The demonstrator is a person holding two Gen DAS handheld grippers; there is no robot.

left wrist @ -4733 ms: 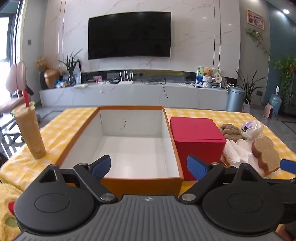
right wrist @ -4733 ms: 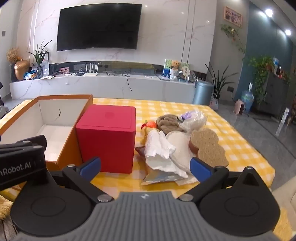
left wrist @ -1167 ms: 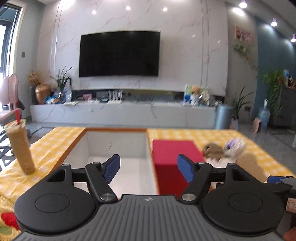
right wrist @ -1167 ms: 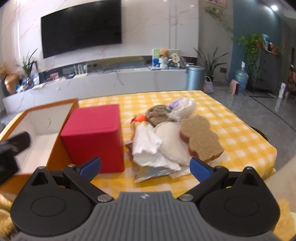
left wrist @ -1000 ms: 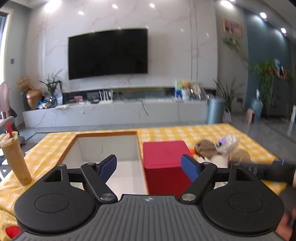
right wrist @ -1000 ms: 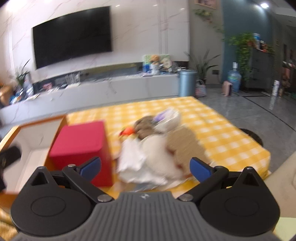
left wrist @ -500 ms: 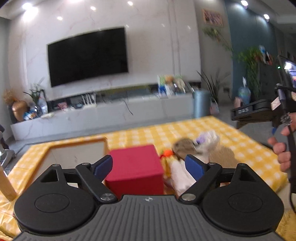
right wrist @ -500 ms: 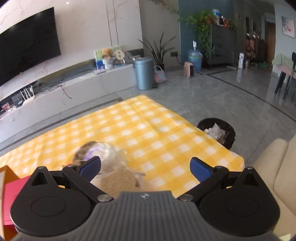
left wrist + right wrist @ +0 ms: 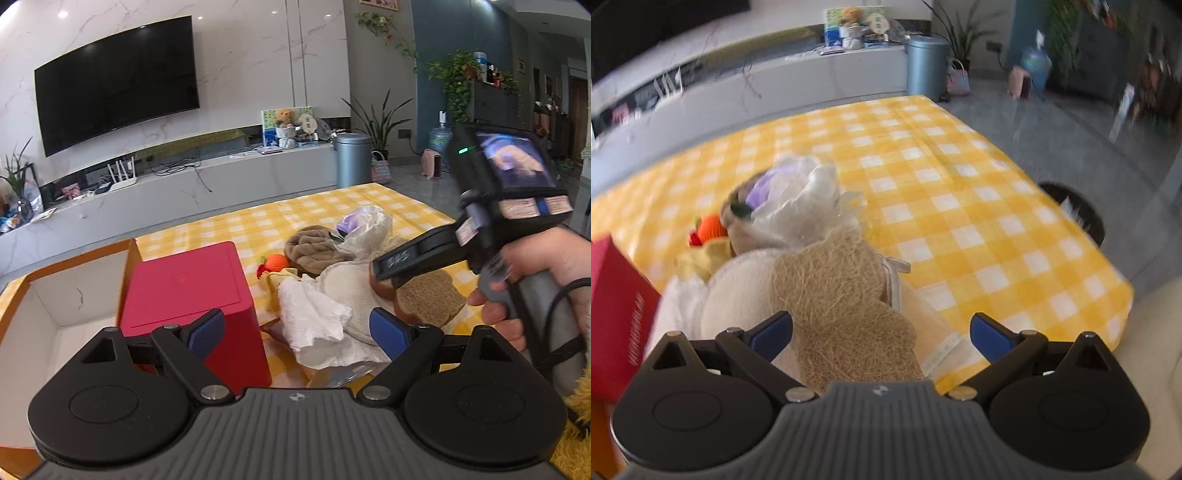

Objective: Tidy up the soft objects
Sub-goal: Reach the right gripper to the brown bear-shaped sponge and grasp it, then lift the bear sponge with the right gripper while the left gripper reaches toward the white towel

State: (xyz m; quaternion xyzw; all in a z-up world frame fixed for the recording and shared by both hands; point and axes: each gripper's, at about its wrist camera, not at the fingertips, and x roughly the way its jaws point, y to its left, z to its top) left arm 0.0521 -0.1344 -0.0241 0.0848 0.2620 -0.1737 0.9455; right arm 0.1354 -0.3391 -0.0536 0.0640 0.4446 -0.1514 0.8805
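Observation:
A pile of soft things lies on the yellow checked table. It holds a brown towel [image 9: 314, 247], a clear bag with something purple [image 9: 364, 225], an orange knitted fruit [image 9: 277, 263], a round white pad [image 9: 351, 284], a crumpled white cloth [image 9: 314, 317] and a tan bread-shaped sponge [image 9: 428, 295]. My left gripper [image 9: 297, 330] is open, with the white cloth beyond its tips. My right gripper [image 9: 882, 334] is open and tilted down over the tan sponge [image 9: 834, 295], which lies between its fingers, untouched. A hand [image 9: 535, 266] holds that gripper's body above the sponge.
A red box [image 9: 192, 291] stands left of the pile, against an open orange box with a white inside [image 9: 55, 295]. The table's right edge [image 9: 1119, 306] is near, with a dark bin [image 9: 1075, 210] on the floor beyond it. A sofa edge shows lower right.
Both views have swung right, from the orange box toward the pile. The right gripper has dropped over the tan sponge and now shows in the left wrist view. The left jaws have widened slightly.

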